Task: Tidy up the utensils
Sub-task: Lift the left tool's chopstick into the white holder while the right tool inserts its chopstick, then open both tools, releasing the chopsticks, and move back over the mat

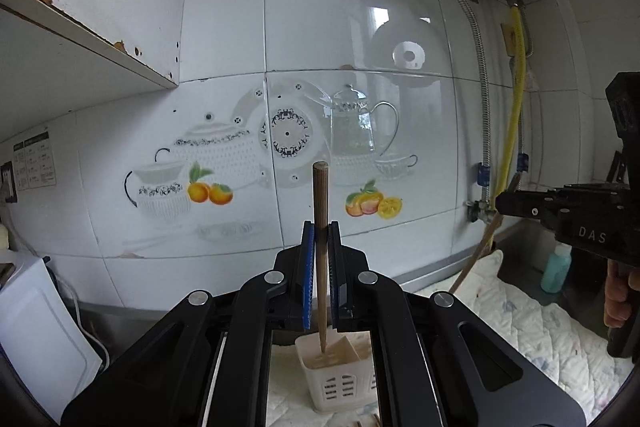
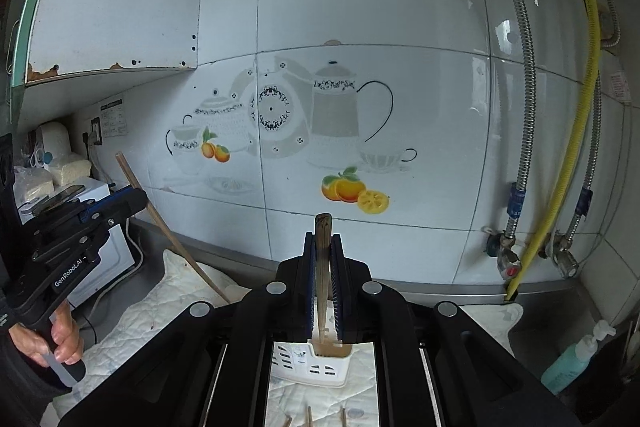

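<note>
My left gripper [image 1: 320, 231] is shut on a round wooden chopstick [image 1: 321, 203] and holds it upright, tip down inside the white slotted utensil holder [image 1: 340, 383]. My right gripper [image 2: 323, 243] is shut on a darker wooden chopstick [image 2: 322, 235], also upright with its tip in the same holder [image 2: 320, 367]. The left gripper [image 2: 120, 205] with its stick [image 2: 168, 231] shows at the left of the right wrist view. The right gripper [image 1: 502, 205] shows at the right of the left wrist view. Several more wooden sticks [image 2: 310, 417] lie on the quilted cloth below.
A white quilted cloth [image 1: 540, 327] covers the counter. The tiled wall [image 1: 360, 27] stands close behind. A teal soap bottle [image 2: 572, 359] stands at the right, pipes and valves [image 2: 508, 259] beside it. A white appliance [image 2: 116, 251] and a cutting board [image 1: 40, 331] stand at the left.
</note>
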The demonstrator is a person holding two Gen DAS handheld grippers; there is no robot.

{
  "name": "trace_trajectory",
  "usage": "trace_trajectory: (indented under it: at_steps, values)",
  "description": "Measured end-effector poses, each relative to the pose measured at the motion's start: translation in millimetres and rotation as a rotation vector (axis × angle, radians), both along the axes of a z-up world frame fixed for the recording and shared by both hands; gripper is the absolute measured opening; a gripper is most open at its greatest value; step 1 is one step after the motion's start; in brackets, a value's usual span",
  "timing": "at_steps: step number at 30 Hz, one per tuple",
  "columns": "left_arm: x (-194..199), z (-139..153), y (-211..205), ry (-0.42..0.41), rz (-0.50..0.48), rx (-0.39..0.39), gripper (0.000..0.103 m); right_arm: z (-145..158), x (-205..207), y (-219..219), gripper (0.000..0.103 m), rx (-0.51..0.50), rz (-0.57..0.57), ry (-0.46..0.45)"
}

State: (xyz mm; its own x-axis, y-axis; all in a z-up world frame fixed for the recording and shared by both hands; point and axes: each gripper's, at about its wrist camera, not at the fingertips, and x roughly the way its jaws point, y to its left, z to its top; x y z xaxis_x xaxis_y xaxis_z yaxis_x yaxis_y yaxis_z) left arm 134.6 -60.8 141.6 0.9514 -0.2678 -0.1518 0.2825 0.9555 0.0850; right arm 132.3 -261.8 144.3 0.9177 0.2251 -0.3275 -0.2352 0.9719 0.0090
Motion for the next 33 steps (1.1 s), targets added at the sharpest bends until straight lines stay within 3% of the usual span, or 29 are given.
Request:
trace_trajectory:
  at_steps: [7,10,15,16,19,21,23,33]
  values:
    - [45,-29,8,0.154,-0.006,-0.056,0.005,-33,34,9,0.007,-0.017,-0.002,0.098]
    - [50,-39,9,0.176,-0.006,-0.041,0.006,-44,41,10,0.008,-0.018,-0.006,0.126]
    - [47,-40,11,0.183,0.002,-0.03,0.009,-49,37,9,0.024,-0.021,-0.017,0.126]
    - [45,-38,12,0.184,-0.002,-0.034,0.009,-49,33,8,0.03,-0.023,-0.02,0.119]
    - [33,-35,15,0.173,0.002,-0.032,0.013,-48,16,6,0.032,-0.053,-0.03,0.096]
    - [22,-33,16,0.167,0.012,-0.031,0.032,-50,1,3,0.032,-0.065,-0.029,0.088]
    - [7,-34,18,0.164,0.015,-0.027,0.04,-55,-17,-1,0.032,-0.071,-0.033,0.085]
    - [-58,-85,21,0.293,-0.028,0.015,0.046,-127,-107,-22,0.032,-0.012,-0.013,0.189]
